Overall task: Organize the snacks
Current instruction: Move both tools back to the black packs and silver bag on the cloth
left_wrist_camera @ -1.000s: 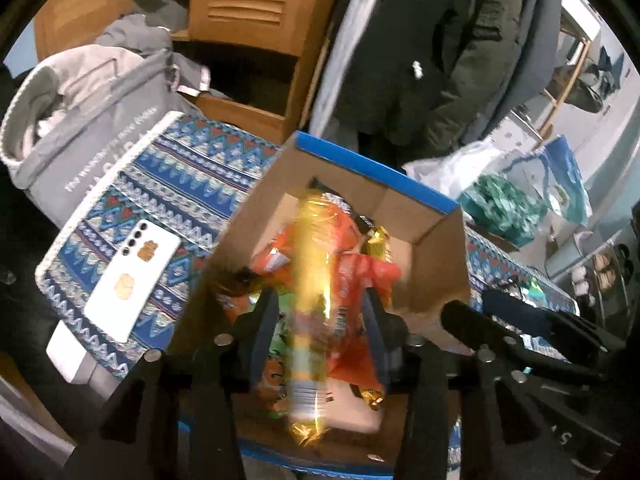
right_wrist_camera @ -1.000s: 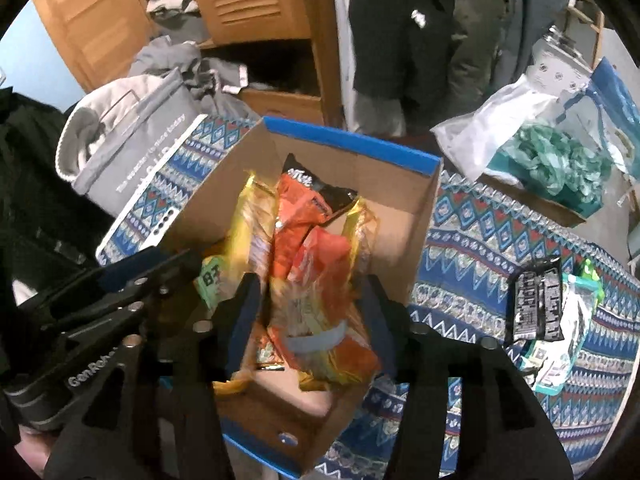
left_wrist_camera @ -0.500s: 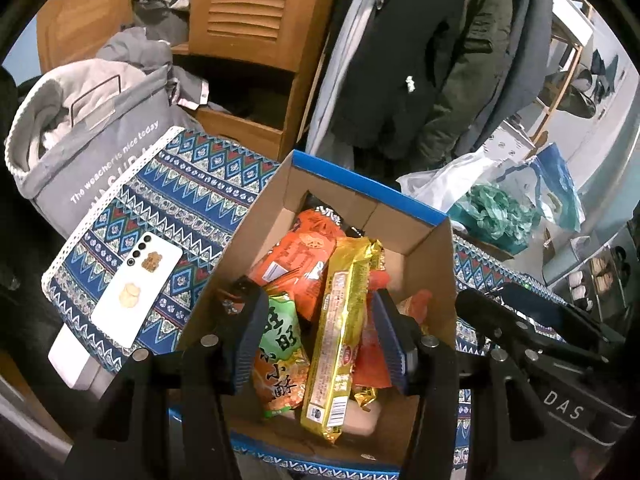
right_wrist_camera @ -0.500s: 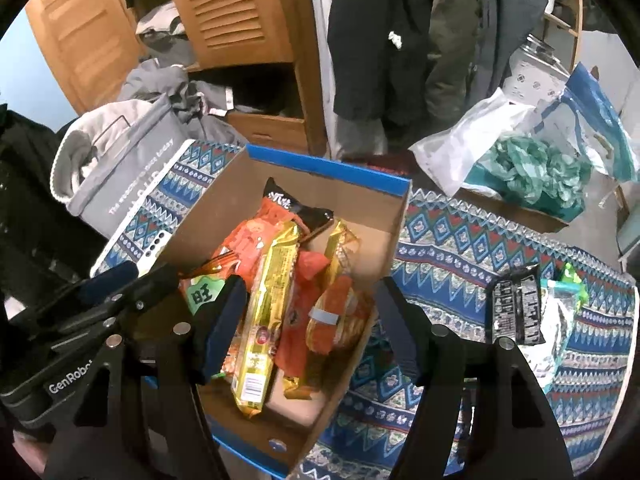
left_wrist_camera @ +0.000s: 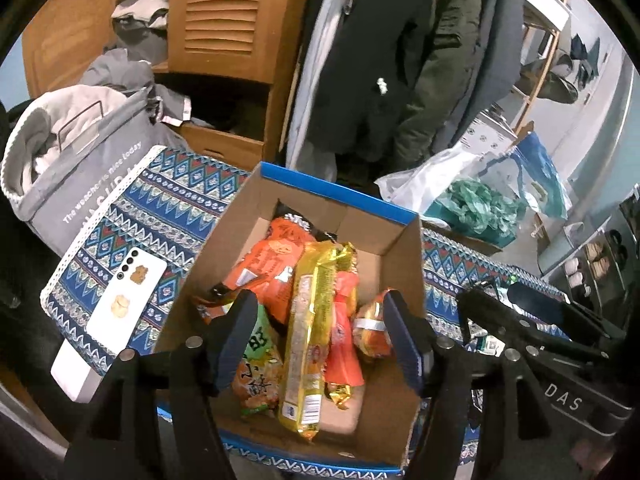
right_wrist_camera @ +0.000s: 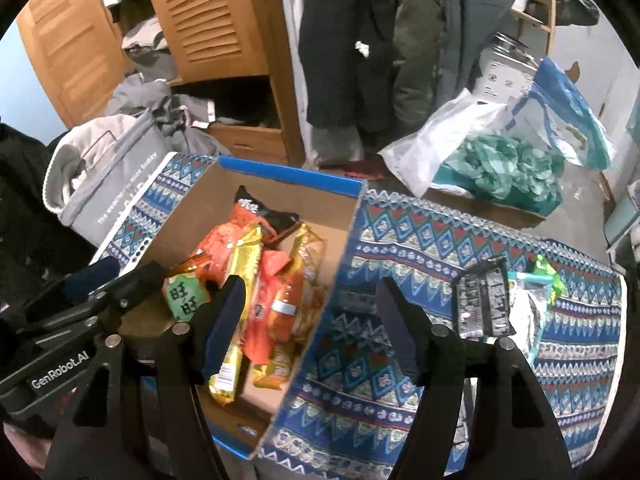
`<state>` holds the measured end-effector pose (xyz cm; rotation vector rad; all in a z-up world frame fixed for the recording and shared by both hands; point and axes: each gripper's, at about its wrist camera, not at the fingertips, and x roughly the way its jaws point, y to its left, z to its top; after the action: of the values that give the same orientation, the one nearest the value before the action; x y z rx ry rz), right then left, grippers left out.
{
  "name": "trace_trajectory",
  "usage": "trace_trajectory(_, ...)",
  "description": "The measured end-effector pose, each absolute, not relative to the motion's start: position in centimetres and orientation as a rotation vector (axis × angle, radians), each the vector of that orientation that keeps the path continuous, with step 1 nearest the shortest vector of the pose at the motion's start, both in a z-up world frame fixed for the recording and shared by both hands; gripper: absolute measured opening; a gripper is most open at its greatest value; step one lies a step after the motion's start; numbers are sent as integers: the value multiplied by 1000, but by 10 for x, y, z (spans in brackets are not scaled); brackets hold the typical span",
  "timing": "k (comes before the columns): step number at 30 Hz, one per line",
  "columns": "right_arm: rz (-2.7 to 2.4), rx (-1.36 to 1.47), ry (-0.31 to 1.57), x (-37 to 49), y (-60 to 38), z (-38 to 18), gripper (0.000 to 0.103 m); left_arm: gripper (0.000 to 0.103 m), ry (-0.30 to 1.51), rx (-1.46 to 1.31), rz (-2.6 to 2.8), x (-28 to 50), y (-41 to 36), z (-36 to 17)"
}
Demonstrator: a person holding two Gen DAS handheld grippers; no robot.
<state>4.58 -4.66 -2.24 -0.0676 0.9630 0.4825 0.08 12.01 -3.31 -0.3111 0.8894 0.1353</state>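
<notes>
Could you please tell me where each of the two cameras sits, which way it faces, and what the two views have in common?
Left wrist: on the left gripper, angled down into the box of snacks; its own jaws are opening with nothing clamped, the right gripper at the right edge.
Right wrist: on the right gripper, angled down over the box's right wall and the cloth; own jaws open and empty, the left gripper at lower left.
Shared: box, snacks, cloth, grey bag, wardrobe.
</notes>
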Motion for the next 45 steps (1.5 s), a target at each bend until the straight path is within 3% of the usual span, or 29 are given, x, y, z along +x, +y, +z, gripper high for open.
trace_trajectory(9, 435, -56, 960, 45, -81, -24, 69, 75, 905, -264, 71, 6, 86, -31)
trace_trajectory(30, 273, 49, 977, 56, -199, -42, 69, 79, 992, -183, -51, 29, -2, -44)
trace_trajectory(45, 160, 105, 1040, 75, -273, -79, 69, 79, 1109, -113, -93, 60, -63, -82)
